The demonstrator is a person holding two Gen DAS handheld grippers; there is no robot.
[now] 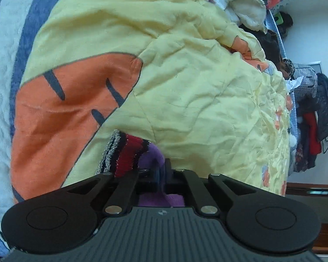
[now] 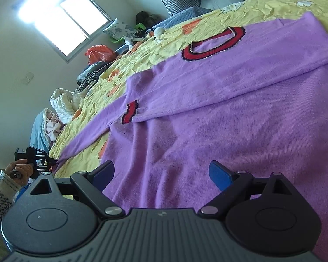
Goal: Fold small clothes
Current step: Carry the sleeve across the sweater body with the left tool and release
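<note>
A purple sweater (image 2: pixel 218 113) with a red and black collar (image 2: pixel 214 43) lies flat on the yellow quilt (image 2: pixel 168 35). One sleeve is folded across the body and ends in a striped cuff (image 2: pixel 130 114). The other sleeve (image 2: pixel 85 139) stretches out to the left. My left gripper (image 2: pixel 54 163) is shut on that sleeve's end, with a hand (image 2: pixel 19 168) holding it. In the left wrist view the red, black and silver cuff (image 1: pixel 124 152) bulges out beside the left gripper (image 1: pixel 161 170). My right gripper (image 2: pixel 163 170) stands open just above the sweater's lower body, with nothing between its blue pads.
The yellow quilt (image 1: pixel 185 76) has a large orange patch (image 1: pixel 65 109). A blue and white blanket (image 1: pixel 15 43) lies beside it. Heaped clothes (image 1: pixel 247 0) and a white padded garment (image 2: pixel 61 102) line the far edge. A window (image 2: pixel 61 15) and hanging clothes (image 1: pixel 312 131) are beyond.
</note>
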